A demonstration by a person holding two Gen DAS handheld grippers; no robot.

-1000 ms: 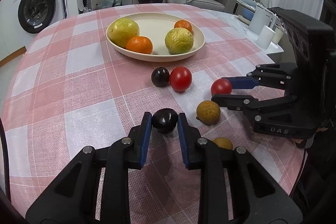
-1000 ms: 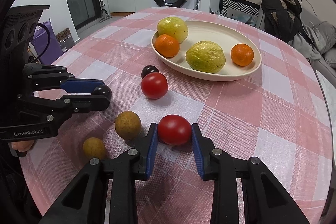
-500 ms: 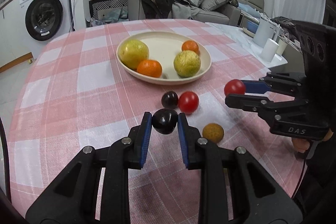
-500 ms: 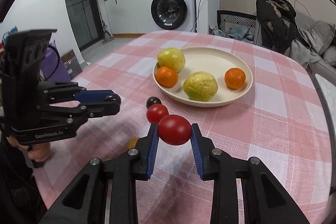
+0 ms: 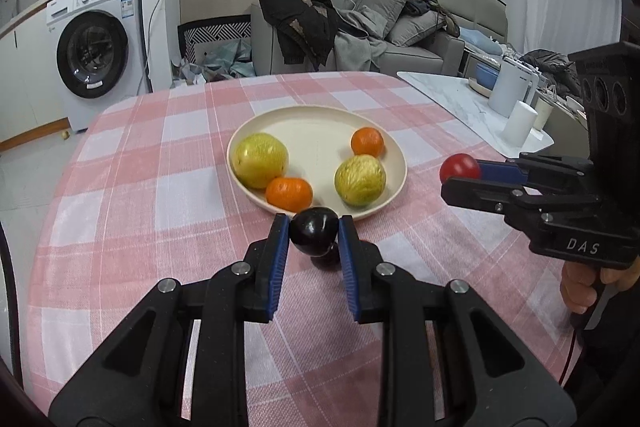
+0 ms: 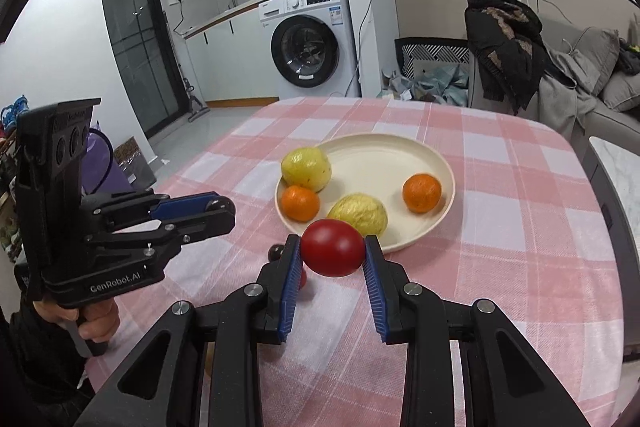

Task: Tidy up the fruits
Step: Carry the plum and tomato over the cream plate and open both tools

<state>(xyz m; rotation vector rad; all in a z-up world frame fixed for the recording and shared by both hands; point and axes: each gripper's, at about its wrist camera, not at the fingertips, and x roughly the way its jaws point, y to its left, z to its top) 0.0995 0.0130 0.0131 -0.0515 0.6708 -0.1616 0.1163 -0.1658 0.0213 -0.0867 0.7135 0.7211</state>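
My left gripper (image 5: 314, 237) is shut on a dark plum (image 5: 314, 235) and holds it above the table, just short of the cream plate (image 5: 316, 125). My right gripper (image 6: 332, 249) is shut on a red tomato (image 6: 332, 247), also in the air near the plate's (image 6: 400, 155) front rim. The plate holds two yellow-green fruits (image 5: 260, 165) (image 5: 360, 179) and two oranges (image 5: 289, 193) (image 5: 367, 141). A second dark plum (image 6: 275, 251) lies on the cloth below, partly hidden. The right gripper with the tomato also shows in the left wrist view (image 5: 460, 173).
The table has a pink and white checked cloth (image 5: 132, 187). White cups and a jug (image 5: 514, 95) stand on a side counter to the right. A washing machine (image 6: 308, 39) and a sofa with clothes (image 5: 360, 27) are beyond the table.
Both grippers have risen and moved forward toward the plate with their fruits. The loose fruits on the cloth have dropped out of sight beneath the fingers.
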